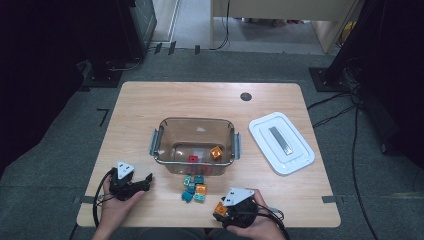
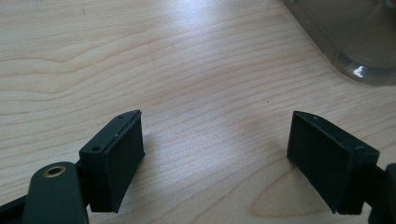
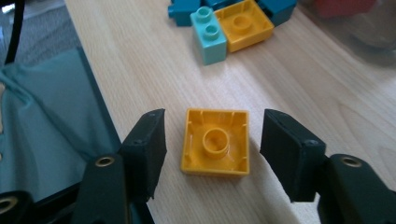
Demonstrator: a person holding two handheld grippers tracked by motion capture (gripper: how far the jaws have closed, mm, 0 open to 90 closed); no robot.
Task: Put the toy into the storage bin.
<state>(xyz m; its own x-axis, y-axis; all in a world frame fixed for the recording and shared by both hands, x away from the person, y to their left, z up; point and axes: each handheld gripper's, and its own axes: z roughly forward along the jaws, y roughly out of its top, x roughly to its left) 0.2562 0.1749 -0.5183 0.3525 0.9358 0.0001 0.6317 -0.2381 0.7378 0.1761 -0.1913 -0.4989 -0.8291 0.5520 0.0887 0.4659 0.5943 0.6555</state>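
While the right tool [image 3: 212, 149] sits low over the tabletop [image 1: 140, 105] near its front edge, an orange block [image 3: 216, 141] lies between its two jaws, hollow side up. Both pads stand just clear of the block's sides, a thin strip of wood showing on each flank, so the tool is released and grips nothing. In the high view the block [image 1: 220, 208] shows at that tool's [image 1: 226, 210] left tip, close to the front edge. To the tool's left in its own view, the tabletop edge runs close by, with teal cloth beyond it.

Ahead of the right tool there is bare wood, then a small cluster of blocks [image 1: 194, 188]: teal ones and a second orange block, lying just in front of the bin [image 1: 159, 142]. The clear bin stands mid-tabletop with an orange block and a red one inside. Its white lid [image 1: 260, 131] lies flat to the right, apart from the bin and near the right edge.

The left tool [image 1: 148, 181] rests near the front-left corner, its jaws wide apart and empty over bare wood [image 2: 212, 154], pointing toward the bin's corner [image 2: 355, 65]. Open tabletop lies between it and the cluster, and all along the left side and the far edge.
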